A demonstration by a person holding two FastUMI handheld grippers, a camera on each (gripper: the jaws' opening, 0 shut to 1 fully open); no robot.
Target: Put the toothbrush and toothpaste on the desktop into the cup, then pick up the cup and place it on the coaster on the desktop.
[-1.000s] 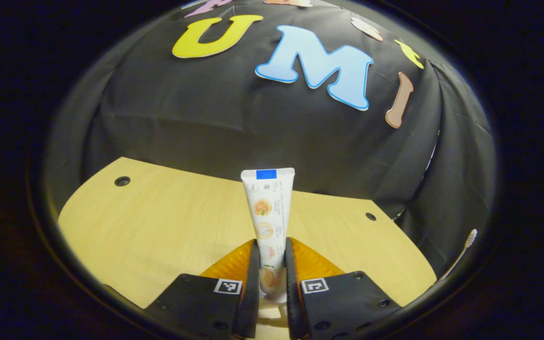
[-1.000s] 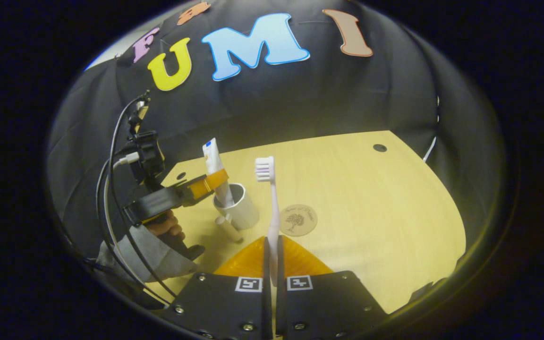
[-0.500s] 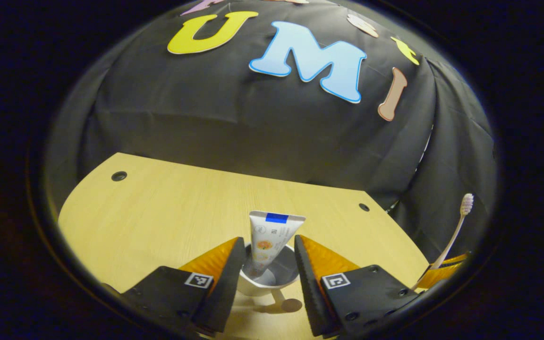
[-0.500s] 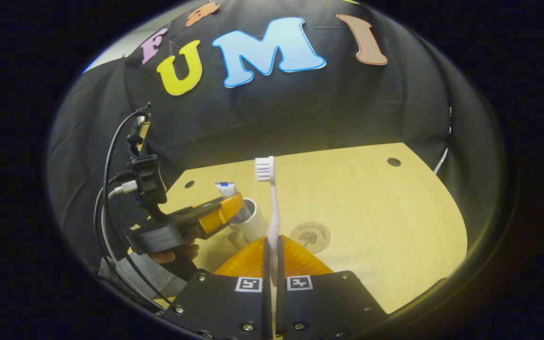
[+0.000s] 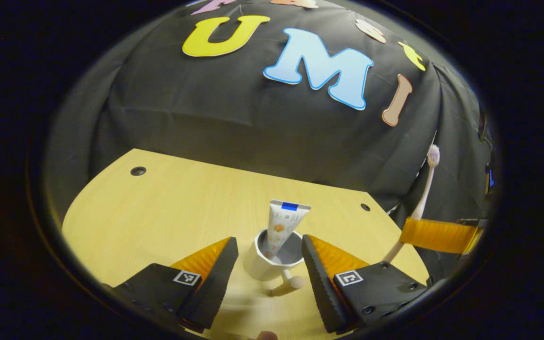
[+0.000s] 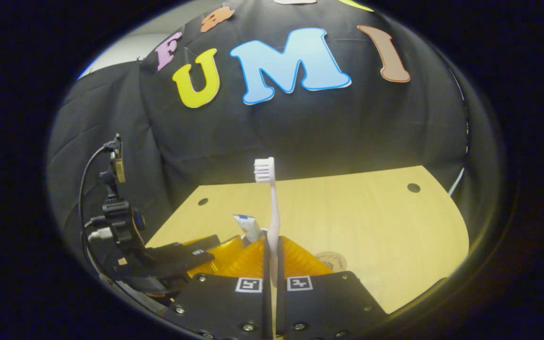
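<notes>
Pale wood table [image 5: 158, 212] across the lower half of the left gripper view, backed by black cloth wall [image 5: 234, 123]; two dark round holes near its far edge, one upper left [image 5: 137, 171], one right of centre [image 5: 365, 207].

Left tool [image 5: 269, 264] at the bottom of that view, released, fingers spread wide to either side of the white cup [image 5: 265, 262] and touching nothing. Cup upright on the table, centre low in the frame, its handle [image 5: 287, 283] pointing toward the camera. Toothpaste [image 5: 284, 226] standing inside the cup, cap end down, flat crimped end up and leaning slightly right.

Right tool [image 5: 423, 234] at the right edge of the same view, above the table's edge, clenched on the toothbrush [image 5: 424, 189], bristles at the top, handle end poking out below.

In the right gripper view, right tool [image 6: 272, 264] bottom centre, fingers pressed together on the toothbrush [image 6: 272, 208], upright, head [image 6: 264, 170] up against the cloth. Left tool [image 6: 215, 255] just left of it, low in the frame, with black cables [image 6: 88, 189] looping up at far left. Toothpaste tip [image 6: 248, 226] just behind the fingers, cup itself mostly hidden by both tools. Round wooden coaster [image 6: 334, 259] flat on the table [image 6: 371, 222] lower right of centre, partly covered by the right tool's finger, apart from the cup. One more hole [image 6: 413, 187] at the table's upper right.
</notes>
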